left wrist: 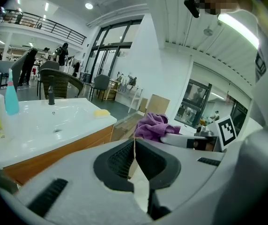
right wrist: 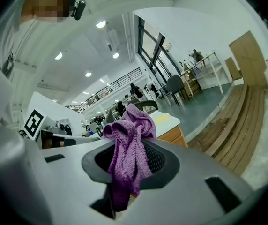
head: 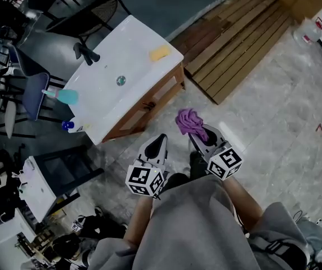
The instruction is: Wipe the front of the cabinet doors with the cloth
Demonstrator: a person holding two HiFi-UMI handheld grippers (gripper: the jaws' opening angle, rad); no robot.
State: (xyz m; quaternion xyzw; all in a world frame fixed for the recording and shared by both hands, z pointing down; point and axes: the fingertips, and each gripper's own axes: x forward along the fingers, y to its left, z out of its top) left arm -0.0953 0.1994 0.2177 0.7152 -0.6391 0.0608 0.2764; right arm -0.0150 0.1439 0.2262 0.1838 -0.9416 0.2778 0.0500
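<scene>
A purple cloth (head: 190,122) is bunched between the jaws of my right gripper (head: 201,135), which is shut on it; in the right gripper view the cloth (right wrist: 129,153) hangs down over the jaws. My left gripper (head: 156,146) is beside it, shut, with nothing held (left wrist: 135,150). The wooden vanity cabinet (head: 150,103) with a white sink top (head: 121,66) stands a little ahead and to the left of both grippers. From the left gripper view the cabinet front (left wrist: 59,151) shows as an orange wood panel, and the cloth (left wrist: 153,125) sits to the right.
On the sink top are a yellow sponge (head: 160,53), a black tap (head: 86,53), a teal bottle (head: 65,96) and a blue-capped bottle (head: 68,126). A wooden slatted platform (head: 240,38) lies ahead right. Chairs (head: 31,94) stand at the left. The person's grey trousers (head: 195,224) fill the bottom.
</scene>
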